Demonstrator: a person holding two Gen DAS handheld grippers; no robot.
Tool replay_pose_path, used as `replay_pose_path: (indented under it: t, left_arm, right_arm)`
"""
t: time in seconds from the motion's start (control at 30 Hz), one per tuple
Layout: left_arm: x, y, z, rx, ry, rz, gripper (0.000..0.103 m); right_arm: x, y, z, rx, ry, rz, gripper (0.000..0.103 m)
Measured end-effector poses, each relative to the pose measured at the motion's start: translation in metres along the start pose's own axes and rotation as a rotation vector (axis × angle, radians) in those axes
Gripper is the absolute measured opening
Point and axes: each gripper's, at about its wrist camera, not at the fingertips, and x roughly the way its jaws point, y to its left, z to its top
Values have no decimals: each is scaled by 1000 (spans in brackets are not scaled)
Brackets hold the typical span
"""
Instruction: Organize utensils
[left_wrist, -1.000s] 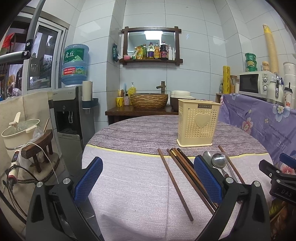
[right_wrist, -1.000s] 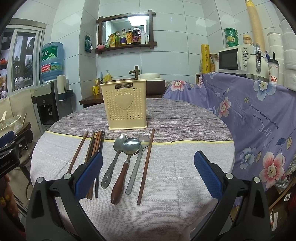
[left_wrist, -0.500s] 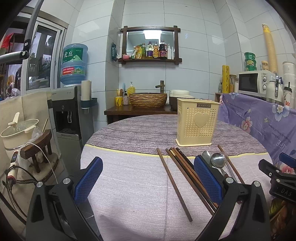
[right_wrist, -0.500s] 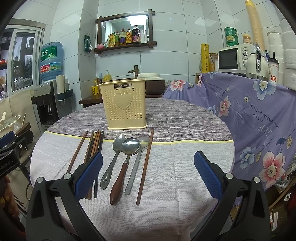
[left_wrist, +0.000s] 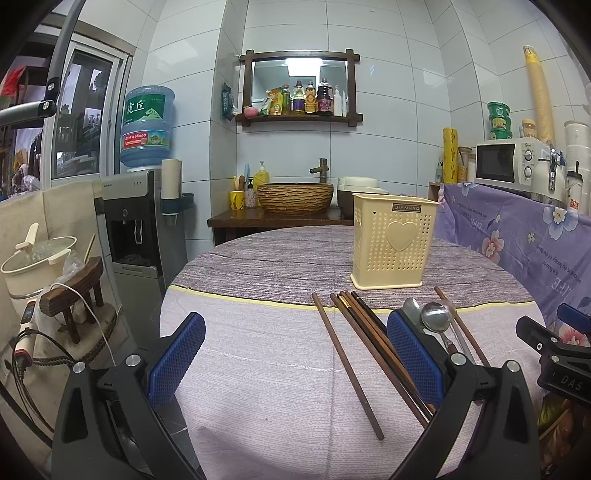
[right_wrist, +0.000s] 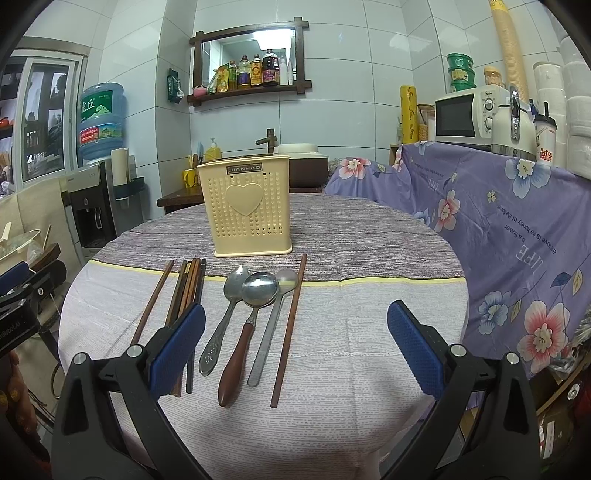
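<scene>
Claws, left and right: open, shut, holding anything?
Left claw: open, holding nothing.
Right claw: open, holding nothing.

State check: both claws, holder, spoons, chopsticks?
Left claw: open, holding nothing.
Right claw: open, holding nothing.
Utensil holder: upright on the table, nothing showing above its rim.
Three spoons: flat on the cloth.
Chopsticks: flat, none picked up.

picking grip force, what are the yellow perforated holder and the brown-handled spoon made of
Yellow perforated holder: looks like moulded plastic, matt, with punched holes and a raised heart. Brown-handled spoon: shiny, reflective metal bowl; the glossy brown handle could be wood or plastic.
</scene>
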Motion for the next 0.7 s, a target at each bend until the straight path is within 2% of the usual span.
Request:
replay_pose_path:
  t: [0.7]
  left_arm:
    - [3, -2, -3, -6, 25, -5, 98]
  right_arm:
    - [3, -2, -2, 4, 19, -16, 97]
